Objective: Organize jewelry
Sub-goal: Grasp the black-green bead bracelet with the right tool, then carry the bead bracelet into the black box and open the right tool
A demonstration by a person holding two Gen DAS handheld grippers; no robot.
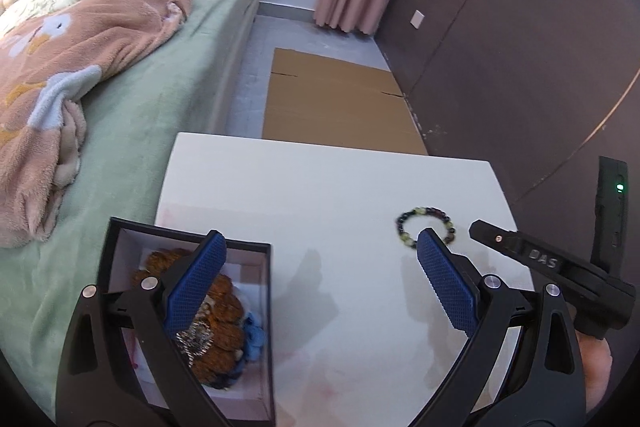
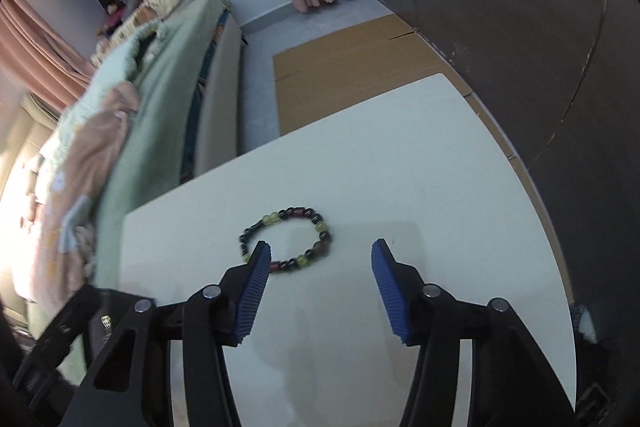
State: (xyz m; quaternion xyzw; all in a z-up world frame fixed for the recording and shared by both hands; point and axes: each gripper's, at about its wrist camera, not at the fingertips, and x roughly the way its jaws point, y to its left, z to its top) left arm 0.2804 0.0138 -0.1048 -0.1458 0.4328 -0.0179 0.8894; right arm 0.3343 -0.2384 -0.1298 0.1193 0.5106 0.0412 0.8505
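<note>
One bracelet (image 2: 286,242), one box (image 1: 192,323), two claws open.

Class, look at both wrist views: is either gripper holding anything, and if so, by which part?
Nothing is held. The left gripper and right gripper are both open, and the bracelet lies loose on the table.

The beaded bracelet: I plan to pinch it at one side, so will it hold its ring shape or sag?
The beaded bracelet looks strung from separate small beads, so it would probably droop into a loop. It likely weighs little. The rounded beads may slip on the white table if pushed by the open right gripper.
</note>
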